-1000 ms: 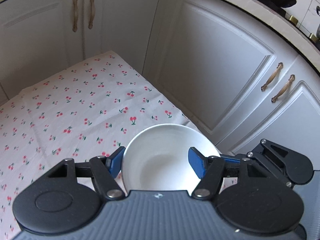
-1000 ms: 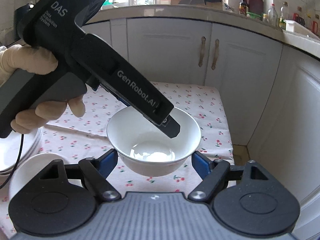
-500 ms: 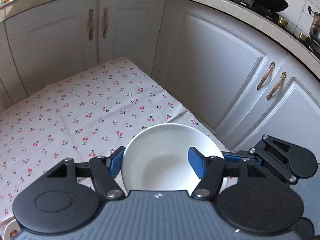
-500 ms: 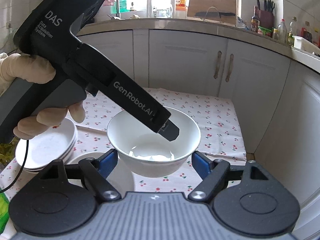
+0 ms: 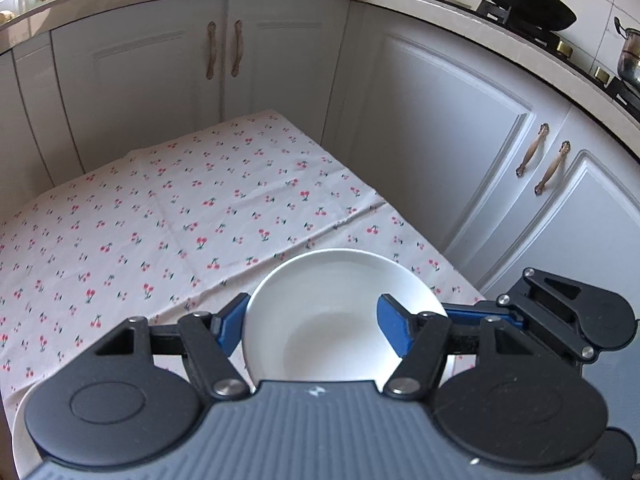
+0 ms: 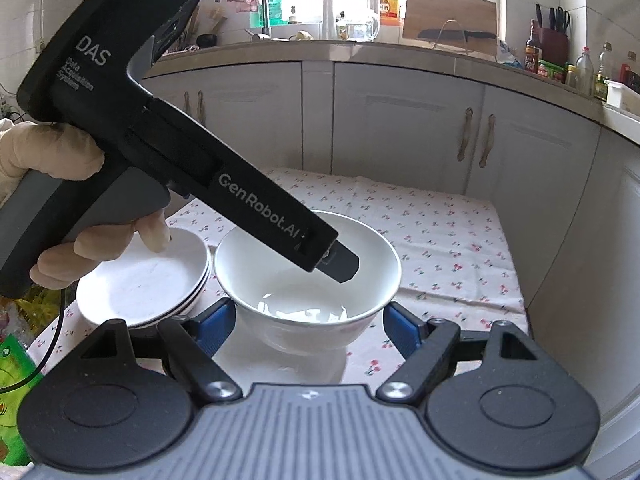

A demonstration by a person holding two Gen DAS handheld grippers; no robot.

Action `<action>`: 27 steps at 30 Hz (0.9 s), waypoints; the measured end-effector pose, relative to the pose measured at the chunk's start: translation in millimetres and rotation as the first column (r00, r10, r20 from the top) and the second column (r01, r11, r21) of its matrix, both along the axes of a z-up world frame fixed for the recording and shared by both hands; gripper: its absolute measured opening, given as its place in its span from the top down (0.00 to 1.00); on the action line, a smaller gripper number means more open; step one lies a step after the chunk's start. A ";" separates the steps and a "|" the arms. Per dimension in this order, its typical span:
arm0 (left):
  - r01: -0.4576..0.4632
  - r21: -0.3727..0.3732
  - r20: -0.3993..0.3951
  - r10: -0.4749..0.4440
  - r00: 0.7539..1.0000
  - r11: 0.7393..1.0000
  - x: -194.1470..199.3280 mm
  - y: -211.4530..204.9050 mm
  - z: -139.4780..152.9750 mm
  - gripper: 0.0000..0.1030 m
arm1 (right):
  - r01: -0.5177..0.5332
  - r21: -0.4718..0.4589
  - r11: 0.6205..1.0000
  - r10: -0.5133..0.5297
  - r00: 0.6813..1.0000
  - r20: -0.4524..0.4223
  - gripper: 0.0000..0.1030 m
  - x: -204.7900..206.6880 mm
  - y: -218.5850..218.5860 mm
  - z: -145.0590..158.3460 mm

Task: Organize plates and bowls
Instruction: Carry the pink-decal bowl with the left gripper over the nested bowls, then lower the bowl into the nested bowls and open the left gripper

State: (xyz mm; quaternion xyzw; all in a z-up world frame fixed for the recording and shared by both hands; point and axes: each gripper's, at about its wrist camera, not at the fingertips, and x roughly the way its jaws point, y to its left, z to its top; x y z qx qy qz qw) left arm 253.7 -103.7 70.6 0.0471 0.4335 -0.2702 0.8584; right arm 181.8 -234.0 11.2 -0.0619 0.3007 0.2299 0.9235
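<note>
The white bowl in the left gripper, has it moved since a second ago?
Yes. The white bowl, clamped in the left gripper, has backed away from the cabinet doors, revealing more cherry tablecloth ahead.

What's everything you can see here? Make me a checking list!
Surface: cherry-print tablecloth covers the table.
Job's things: white bowl held above the cloth; stack of plates beside it; single plate beneath it.
Clutter: green packet at the table edge.
Grippers: left gripper shut on the bowl's rim; right gripper straddles the bowl, contact unclear.
Cables: black cable hanging from the left gripper's handle.
Surroundings: white cabinets, wok on the stove.
</note>
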 end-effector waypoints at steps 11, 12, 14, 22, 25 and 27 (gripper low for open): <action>0.007 0.004 0.002 -0.007 1.000 1.000 -18.6 7.6 -13.4 0.34 | 0.001 0.014 1.000 0.000 0.999 -0.053 0.18 -13.8 7.5 -15.4; 0.012 0.003 0.005 -0.012 1.000 1.000 -19.8 7.6 -13.7 0.34 | 0.002 0.012 1.000 -0.001 0.998 -0.056 0.18 -14.6 7.8 -16.4; 0.010 -0.003 0.002 -0.010 1.000 1.000 -20.2 8.3 -15.1 0.34 | 0.005 0.016 1.000 -0.004 0.998 -0.061 0.18 -14.3 7.4 -18.4; 0.020 -0.009 -0.012 -0.020 1.000 1.000 -21.2 8.4 -23.1 0.33 | 0.006 0.020 1.000 -0.004 0.997 -0.080 0.18 -12.8 7.4 -24.3; 0.020 -0.019 -0.015 -0.020 1.000 1.000 -21.4 9.1 -24.9 0.32 | 0.007 0.020 1.000 -0.005 0.997 -0.083 0.18 -12.4 7.7 -25.3; 0.023 -0.017 -0.012 -0.023 1.000 1.000 -21.6 8.9 -25.3 0.31 | 0.007 0.021 1.000 -0.006 0.996 -0.090 0.18 -10.7 8.0 -28.0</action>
